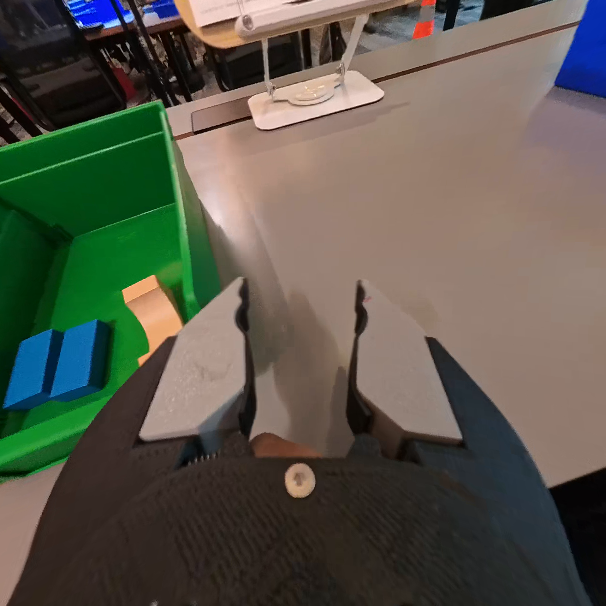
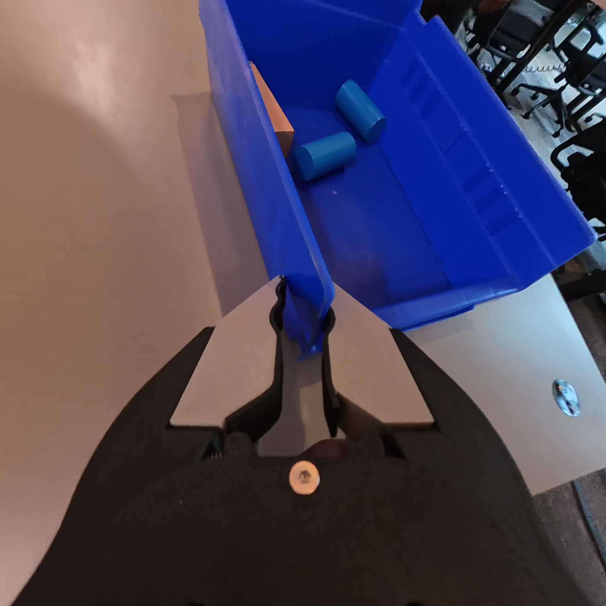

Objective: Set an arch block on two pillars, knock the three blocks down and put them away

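My left gripper (image 1: 301, 283) is open and empty over the bare grey table (image 1: 393, 213), just right of a green bin (image 1: 98, 144). In the green bin lie a blue grooved block (image 1: 59, 364) and a tan wooden block (image 1: 154, 308), which is partly hidden behind my left finger. My right gripper (image 2: 308, 288) is shut on the near corner of the left wall of a blue bin (image 2: 492, 164). In the blue bin lie two teal cylinders (image 2: 324, 154) (image 2: 360, 110) and a tan wooden block (image 2: 278, 114) against the left wall.
A white stand (image 1: 314, 101) with a flat base stands at the table's far edge. The blue bin also shows in the left wrist view (image 1: 587, 49) at the far right. A metal disc (image 2: 565, 401) sits in the table near its right edge. Office chairs (image 2: 557, 65) stand beyond. The left tips stand about 11 cm off the tan wooden block (image 1: 154, 308).
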{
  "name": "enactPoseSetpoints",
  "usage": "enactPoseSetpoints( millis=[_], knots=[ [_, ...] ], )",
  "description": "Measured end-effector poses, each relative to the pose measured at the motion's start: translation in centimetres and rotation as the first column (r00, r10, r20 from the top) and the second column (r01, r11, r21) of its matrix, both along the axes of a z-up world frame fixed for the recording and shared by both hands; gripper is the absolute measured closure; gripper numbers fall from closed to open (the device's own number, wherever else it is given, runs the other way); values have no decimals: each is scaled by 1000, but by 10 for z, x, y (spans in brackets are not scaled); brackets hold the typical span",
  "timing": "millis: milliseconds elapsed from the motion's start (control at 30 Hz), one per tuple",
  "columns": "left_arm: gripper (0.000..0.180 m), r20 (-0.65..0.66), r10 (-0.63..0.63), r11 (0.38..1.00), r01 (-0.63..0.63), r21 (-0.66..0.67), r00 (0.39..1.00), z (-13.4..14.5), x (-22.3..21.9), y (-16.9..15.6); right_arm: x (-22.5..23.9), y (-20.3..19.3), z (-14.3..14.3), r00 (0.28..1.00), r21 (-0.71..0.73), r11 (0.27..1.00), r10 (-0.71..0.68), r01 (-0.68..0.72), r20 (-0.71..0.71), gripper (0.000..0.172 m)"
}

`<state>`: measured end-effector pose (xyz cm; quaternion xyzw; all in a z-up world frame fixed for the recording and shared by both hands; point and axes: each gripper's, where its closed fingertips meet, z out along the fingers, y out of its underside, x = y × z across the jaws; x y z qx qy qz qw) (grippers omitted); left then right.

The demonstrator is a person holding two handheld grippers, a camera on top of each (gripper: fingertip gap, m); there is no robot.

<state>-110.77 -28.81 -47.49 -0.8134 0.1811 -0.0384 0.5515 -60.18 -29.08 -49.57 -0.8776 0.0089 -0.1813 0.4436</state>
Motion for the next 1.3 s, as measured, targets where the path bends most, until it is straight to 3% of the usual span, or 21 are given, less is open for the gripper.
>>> enactPoseSetpoints(
  millis=[100,167,233,300,400,533,633,867,1000,1067,1200,1300],
  knots=[
    [152,2,-12,1000,12,22,1000,2,-10,2,-6,-10,20,999,43,998,40,-41,31,154],
    [162,-2,-17,1000,17,16,1000,2,-13,2,-13,-16,43,996,72,994,83,-84,12,141],
    [150,17,-32,999,32,-11,999,7,-9,-4,-34,-21,76,981,159,970,193,-185,-33,133],
    [112,47,-73,997,72,28,996,26,3,-12,-66,-26,108,933,266,910,349,-316,-83,122],
    [112,0,-137,986,136,96,991,49,29,-13,-117,-23,129,822,363,801,552,-476,-139,114],
    [111,-59,-189,970,196,143,980,61,75,17,-181,12,95,705,275,732,679,-624,-206,96],
    [111,2,-256,961,254,105,967,49,115,57,-225,45,64,627,232,675,737,-700,-253,92],
    [118,-32,-300,942,302,147,953,11,166,124,-255,123,24,636,225,664,748,-713,-190,94],
    [117,-110,-289,932,306,195,951,20,160,122,-260,138,5,621,179,657,752,-732,-222,93],
    [126,-119,-285,922,306,239,951,28,152,115,-255,138,5,636,150,662,748,-734,-192,93],
    [125,-10,-344,929,341,145,939,17,157,106,-251,137,20,647,242,667,744,-705,-166,100],
    [125,-42,-332,935,334,118,942,8,151,109,-253,135,20,632,266,664,747,-699,-204,101]
  ],
)
